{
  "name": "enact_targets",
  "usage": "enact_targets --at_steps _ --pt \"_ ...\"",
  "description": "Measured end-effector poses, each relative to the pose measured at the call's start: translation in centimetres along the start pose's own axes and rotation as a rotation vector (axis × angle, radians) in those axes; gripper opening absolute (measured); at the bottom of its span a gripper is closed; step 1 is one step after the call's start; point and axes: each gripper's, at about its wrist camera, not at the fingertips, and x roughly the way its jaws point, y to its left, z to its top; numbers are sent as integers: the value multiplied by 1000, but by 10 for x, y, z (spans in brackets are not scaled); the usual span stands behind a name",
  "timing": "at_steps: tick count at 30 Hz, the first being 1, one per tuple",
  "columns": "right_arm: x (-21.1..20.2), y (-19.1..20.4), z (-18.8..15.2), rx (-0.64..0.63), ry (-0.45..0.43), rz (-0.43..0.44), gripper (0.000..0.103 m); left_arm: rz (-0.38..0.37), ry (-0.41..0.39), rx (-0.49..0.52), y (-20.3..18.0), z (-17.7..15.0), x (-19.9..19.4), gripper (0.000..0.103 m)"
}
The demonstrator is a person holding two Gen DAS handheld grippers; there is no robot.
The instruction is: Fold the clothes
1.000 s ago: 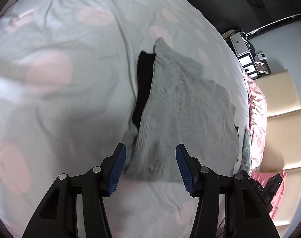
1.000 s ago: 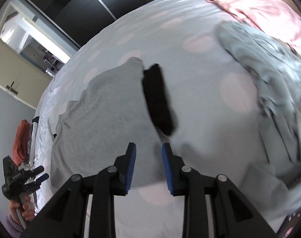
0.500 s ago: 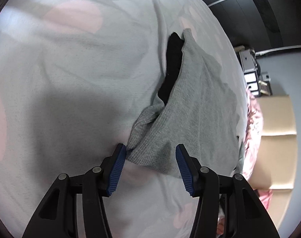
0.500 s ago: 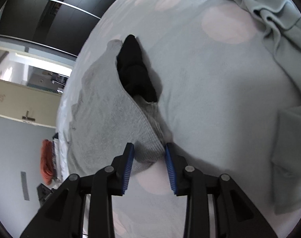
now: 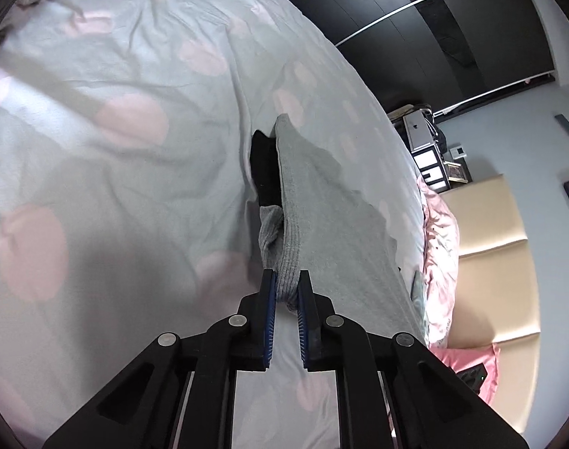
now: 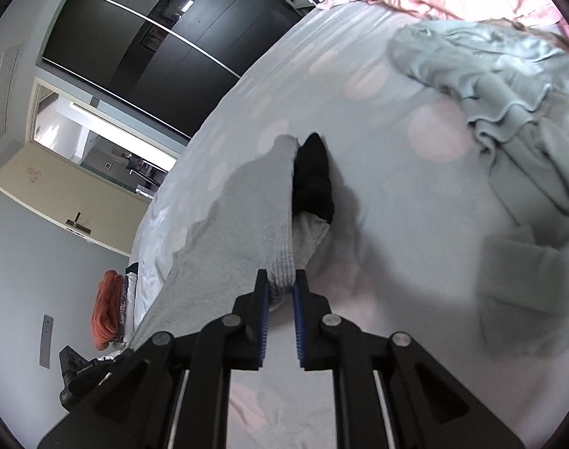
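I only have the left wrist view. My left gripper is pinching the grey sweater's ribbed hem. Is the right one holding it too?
Observer: Yes. The right gripper is shut on the ribbed edge of the grey sweater, lifting it off the bed.
Operator: Anything lying to the right of the sweater that I can't see?
Observer: A crumpled pale grey-green garment lies apart from it on the bed, past the black item.
Operator: Anything on the other side?
Observer: An orange folded cloth sits by the far edge of the bed.
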Motion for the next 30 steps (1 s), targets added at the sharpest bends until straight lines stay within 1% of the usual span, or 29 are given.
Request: enact_targets --at_steps 1,4,5,9,14,17,19,20,22,24,25,28,30 --pt "-6 -2 -4 12 6 -17 11 12 16 0 2 -5 -3 11" --pt "-19 -16 -17 61 55 -86 11 125 108 -10 15 -19 0 11" --pt "-19 -21 -20 72 82 -117 11 169 143 -14 20 -24 4 11" --pt "-9 -31 -28 73 175 -227 11 287 237 6 30 -34 24 11" --pt "16 -32 -33 28 270 -351 11 367 293 28 34 -36 45 12" --pt "28 -31 -35 4 313 -394 11 414 325 40 36 -37 58 16" --pt "29 -28 -35 -8 320 -397 13 391 310 33 35 -36 52 18" --pt "26 -27 -35 -4 316 -386 15 377 300 28 34 -36 48 20" --pt "16 -25 -34 10 287 -343 17 357 266 17 33 -35 37 20" --pt "-3 -20 -30 14 215 -274 18 352 199 11 32 -32 21 20" --pt "-13 -16 -28 7 171 -250 20 353 158 13 31 -30 12 20" --pt "-32 -5 -19 -37 50 -239 24 316 31 37 22 -23 -7 20" --pt "-35 -1 -13 -69 9 -240 26 302 -40 94 19 -20 -18 24"
